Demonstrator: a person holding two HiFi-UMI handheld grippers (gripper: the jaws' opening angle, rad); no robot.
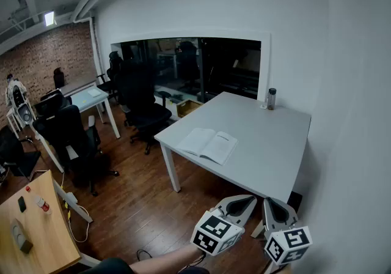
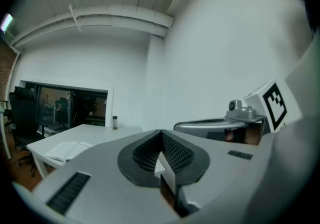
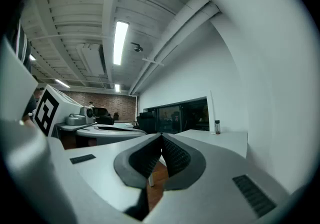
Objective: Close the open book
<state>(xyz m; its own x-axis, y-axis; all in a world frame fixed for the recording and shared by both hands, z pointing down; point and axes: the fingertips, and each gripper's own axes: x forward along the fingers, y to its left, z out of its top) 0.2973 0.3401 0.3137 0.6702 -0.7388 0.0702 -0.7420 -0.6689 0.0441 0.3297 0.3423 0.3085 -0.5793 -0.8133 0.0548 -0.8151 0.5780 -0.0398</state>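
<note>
While I hold both grippers level and facing the table (image 1: pixel 275 162), the head view shows the left gripper (image 1: pixel 246 200) and the right gripper (image 1: pixel 273 203) side by side at the lower edge. They are near the table's closest corner but apart from it. The open book (image 1: pixel 209 144) lies flat, pages up, near the table's left front edge, well apart from both grippers. A black office chair (image 1: pixel 143 111) stands just beside the table's left side, in front of a dark window (image 1: pixel 201 65). A second black chair (image 1: pixel 70 138) stands further left on the wood floor (image 1: pixel 140 205). A wooden desk (image 1: pixel 40 233) at lower left carries a few small items. A bottle (image 1: pixel 271 99) stands upright at the table's far right corner, close to the white wall; its contents cannot be made out.

In the left gripper view, my left jaws are clenched, pad against pad, with nothing between them. The open book (image 2: pixel 65 150) shows at lower left on the table (image 2: pixel 100 133), and the bottle (image 2: pixel 115 122) stands beyond it. The right gripper's body crosses the right side of this view.

In the right gripper view, my right jaws are likewise clenched on nothing. The table (image 3: pixel 220 138) and bottle (image 3: pixel 217 127) lie ahead to the right, and the left gripper's body is at left.
</note>
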